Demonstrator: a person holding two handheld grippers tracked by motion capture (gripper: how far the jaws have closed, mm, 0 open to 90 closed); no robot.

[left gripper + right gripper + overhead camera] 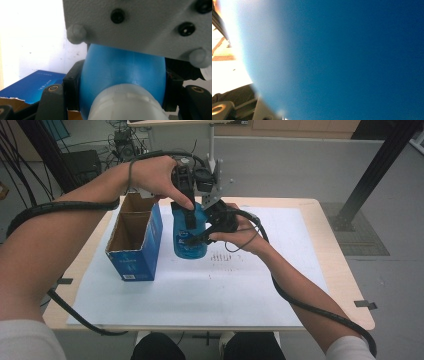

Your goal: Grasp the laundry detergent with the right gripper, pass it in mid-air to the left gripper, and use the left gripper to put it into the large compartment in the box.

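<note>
A blue plastic bottle [189, 245] with a white cap [127, 102] is held just above the white sheet, right of an open blue cardboard box [134, 240]. My left gripper [190, 217] comes down from above and is shut on the bottle's upper part; in the left gripper view the blue bottle [120, 67] sits pinched between both black jaws. My right gripper [202, 236] reaches in from the right and is shut on the bottle's side. The bottle's blue wall [349, 62] lies blurred right against that camera. The right gripper's grey plate [140, 22] hangs above the bottle.
The box [32, 85] stands upright with its top flaps open, a short gap left of the bottle. A white sheet [225, 290] covers most of the wooden table [330, 270]. Cables trail from both forearms off the near edge.
</note>
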